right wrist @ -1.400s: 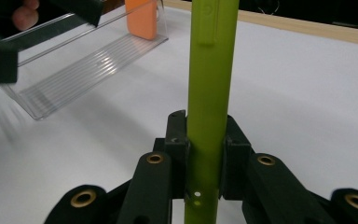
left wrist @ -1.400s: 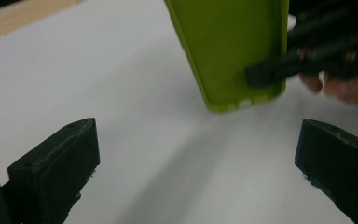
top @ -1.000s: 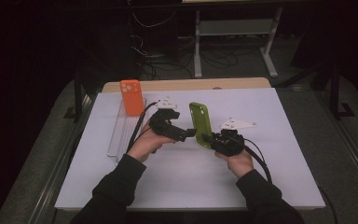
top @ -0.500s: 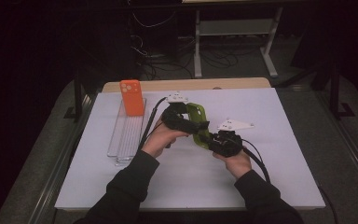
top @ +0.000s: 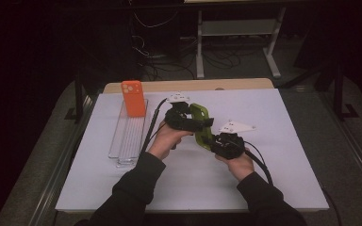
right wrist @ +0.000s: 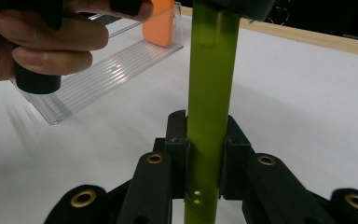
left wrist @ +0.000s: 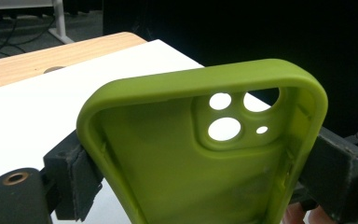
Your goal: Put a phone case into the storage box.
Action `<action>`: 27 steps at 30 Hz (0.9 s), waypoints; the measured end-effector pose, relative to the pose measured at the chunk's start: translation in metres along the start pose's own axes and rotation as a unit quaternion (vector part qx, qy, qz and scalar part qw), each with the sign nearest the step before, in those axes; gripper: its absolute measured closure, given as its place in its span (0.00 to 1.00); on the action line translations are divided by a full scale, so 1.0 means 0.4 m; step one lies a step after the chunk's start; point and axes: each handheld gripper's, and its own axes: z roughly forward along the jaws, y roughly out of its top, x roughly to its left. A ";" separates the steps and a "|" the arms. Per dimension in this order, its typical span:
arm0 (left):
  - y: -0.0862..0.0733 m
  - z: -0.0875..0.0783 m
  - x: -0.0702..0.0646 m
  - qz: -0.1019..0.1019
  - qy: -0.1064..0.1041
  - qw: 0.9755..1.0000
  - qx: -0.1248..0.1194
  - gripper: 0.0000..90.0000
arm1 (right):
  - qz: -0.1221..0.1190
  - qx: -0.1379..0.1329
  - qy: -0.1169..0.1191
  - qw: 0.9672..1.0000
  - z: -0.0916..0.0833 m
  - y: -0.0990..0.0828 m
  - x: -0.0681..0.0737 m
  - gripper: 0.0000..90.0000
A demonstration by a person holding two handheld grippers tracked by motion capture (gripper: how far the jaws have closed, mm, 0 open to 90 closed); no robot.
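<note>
The green phone case [top: 201, 125] is held up above the white table cover [top: 283, 141], near the middle of the table, between the two grippers. It stands on its narrow edge, a little tilted.

The left gripper view shows the hollow inner side of the green phone case [left wrist: 205, 154], with three round camera holes and one small hole in its raised corner, and light comes through them. There the two black jaws stand at both long sides of the case and their pads touch its edges; these jaws have just been closing, with the case between them. So the left gripper [top: 185, 118] is grasping the case across its width, at the upper part.

The right gripper view shows the case [right wrist: 209, 93] from its thin edge, as a green upright strip, with two tiny holes near the bottom. The jaws of the right gripper [right wrist: 204, 154] are clenched on this lower end, across its thickness. This view shows also the person's left hand [right wrist: 42, 46] and, behind it, a clear plastic tray [right wrist: 107, 70] with ribs.

The high view alone shows the whole layout: the orange phone case [top: 134, 98] stands upright at the far end of the tray, well apart from the green one.

I can read no brand, label or writing on any of these things.
</note>
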 end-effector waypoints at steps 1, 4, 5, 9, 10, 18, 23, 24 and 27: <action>-0.001 0.002 -0.001 0.000 -0.001 1.000 -0.001 0.13 | -0.002 0.001 -0.002 1.000 -0.001 -0.001 -0.001 0.84; -0.002 0.006 -0.003 0.000 -0.005 1.000 -0.008 0.14 | -0.005 0.002 -0.008 1.000 -0.006 -0.002 -0.005 0.84; -0.001 0.004 -0.003 -0.001 -0.005 1.000 -0.005 0.14 | -0.006 0.001 -0.007 1.000 -0.007 -0.002 -0.007 0.84; 0.003 -0.004 -0.004 0.008 0.000 1.000 -0.001 0.15 | -0.014 0.004 -0.010 1.000 -0.006 -0.001 -0.003 0.80; 0.005 -0.007 -0.005 0.012 0.006 1.000 -0.002 0.15 | -0.014 0.007 -0.007 1.000 -0.006 -0.001 -0.002 0.72; 0.038 -0.070 0.025 0.014 0.030 0.999 -0.012 0.16 | -0.030 0.044 -0.017 0.998 -0.029 -0.011 -0.021 0.32; 0.064 -0.110 0.045 0.014 0.048 0.999 -0.015 0.16 | -0.029 0.064 -0.035 0.997 -0.043 -0.029 -0.034 0.15; 0.070 -0.117 0.049 0.012 0.052 0.998 -0.018 0.16 | -0.032 0.066 -0.042 0.996 -0.046 -0.035 -0.033 0.14; 0.085 -0.140 0.063 0.017 0.074 0.997 -0.018 0.16 | -0.042 0.070 -0.052 0.995 -0.064 -0.055 -0.035 0.05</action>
